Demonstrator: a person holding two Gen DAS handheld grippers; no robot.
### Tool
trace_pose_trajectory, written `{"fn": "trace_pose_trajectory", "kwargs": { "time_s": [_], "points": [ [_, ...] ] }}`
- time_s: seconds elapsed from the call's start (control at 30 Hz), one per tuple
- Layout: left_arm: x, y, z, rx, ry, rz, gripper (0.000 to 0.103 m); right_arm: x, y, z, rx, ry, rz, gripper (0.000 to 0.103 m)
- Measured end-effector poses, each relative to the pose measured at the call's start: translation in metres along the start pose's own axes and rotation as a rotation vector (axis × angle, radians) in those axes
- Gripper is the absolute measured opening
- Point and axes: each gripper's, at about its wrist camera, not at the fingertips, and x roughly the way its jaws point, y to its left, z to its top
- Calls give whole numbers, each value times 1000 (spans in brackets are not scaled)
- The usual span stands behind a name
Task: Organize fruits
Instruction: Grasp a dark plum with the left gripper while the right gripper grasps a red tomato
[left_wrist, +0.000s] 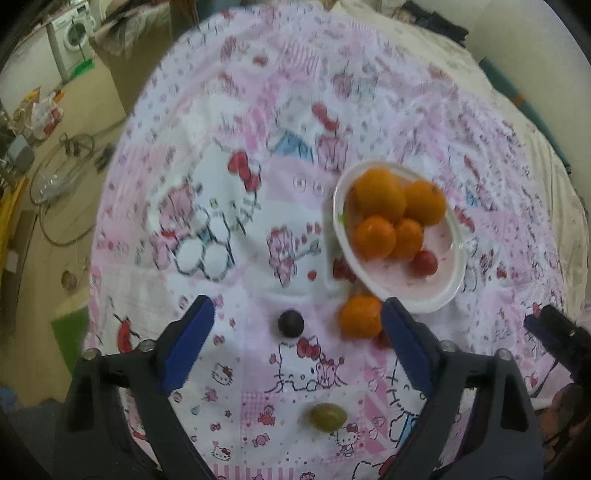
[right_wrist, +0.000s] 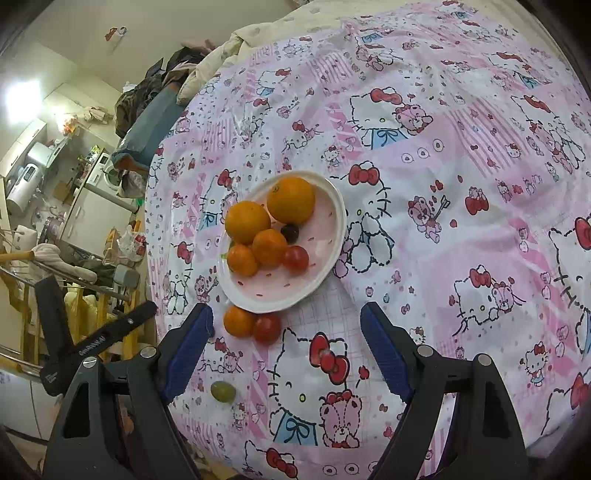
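Note:
A white bowl (left_wrist: 424, 288) (right_wrist: 280, 291) on the pink cartoon-print cloth holds several oranges (left_wrist: 380, 199) (right_wrist: 291, 199), a red cherry tomato (left_wrist: 424, 263) (right_wrist: 296, 259) and a dark grape (right_wrist: 290, 232). Just outside its near rim lie a loose orange (left_wrist: 361, 316) (right_wrist: 239, 321) and a loose tomato (right_wrist: 266, 328). Another dark grape (left_wrist: 291, 323) and a green grape (left_wrist: 328, 416) (right_wrist: 223, 391) lie on the cloth. My left gripper (left_wrist: 298, 308) hovers open over that dark grape, its right finger beside the loose orange. My right gripper (right_wrist: 288, 313) is open near the bowl and holds nothing.
The cloth (right_wrist: 461, 184) covers a bed-like surface with bedding and clothes piled at its far end (right_wrist: 207, 62). A cluttered floor with a washing machine (left_wrist: 74, 37) drops off to the left. The other gripper shows at each view's edge (left_wrist: 557, 332) (right_wrist: 92, 339).

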Motion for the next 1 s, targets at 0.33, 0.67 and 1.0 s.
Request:
{"fn": "trace_pose_trajectory", "kwargs": {
  "time_s": [0.33,0.67,1.0],
  "points": [
    [57,-5,-10,0,165,34,36,10,-3,4,27,12,19,85],
    [68,-16,-17,103,172,118,18,14,-2,2,17,28,20,85],
    [17,-29,-5,72,64,20,18,57,7,-15,-72,169,-36,83]
  ]
}}
